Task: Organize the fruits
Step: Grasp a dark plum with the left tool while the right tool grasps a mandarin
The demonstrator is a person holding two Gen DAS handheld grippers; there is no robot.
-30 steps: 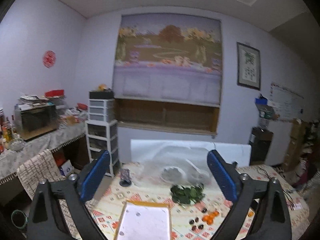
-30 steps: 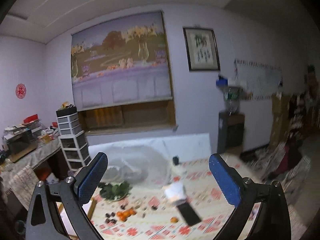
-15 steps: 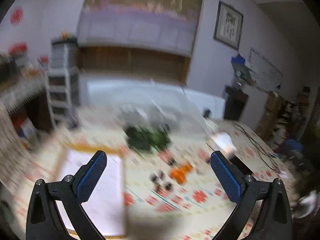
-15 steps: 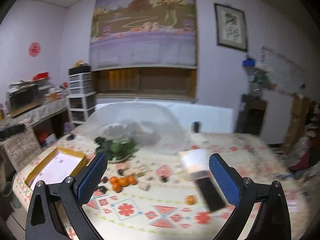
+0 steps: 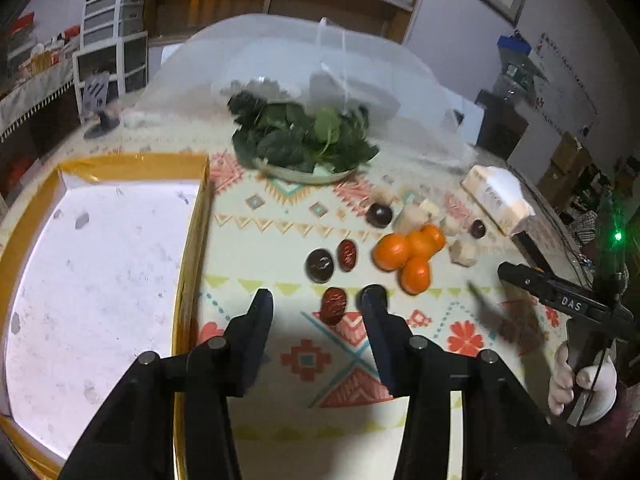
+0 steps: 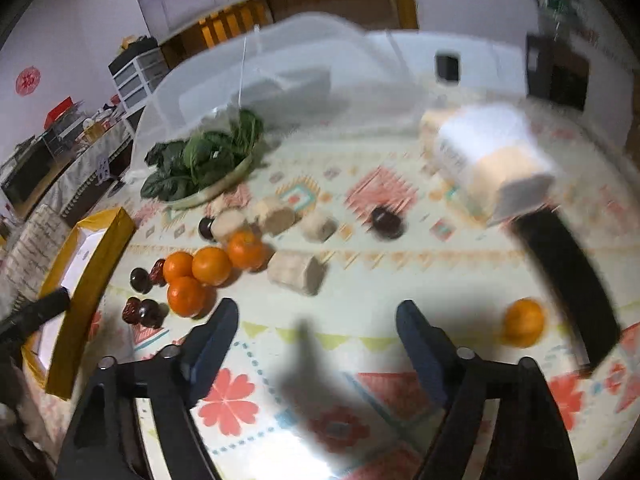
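left gripper [image 5: 318, 304] narrowing, empty, astride red date [image 5: 334, 306] near oranges [image 5: 408, 252] at two o'clock; right gripper [image 6: 316, 320] wide, also closing. risk: pads probably nudging date away.

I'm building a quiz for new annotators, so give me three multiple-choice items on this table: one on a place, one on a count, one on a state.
1. In the left wrist view, where does the tray lie from the orange cluster?
A. left
B. right
C. behind

2. How many oranges are in that cluster?
A. two
B. four
C. six

3. What is in the tray, as far as it shows?
A. oranges
B. greens
C. nothing

Answers:
1. A, because its yellow rim stands at the left and the cluster is to the right of it.
2. B, because four sit bunched together, while a fifth orange lies apart.
3. C, because the visible part of its white floor is bare.
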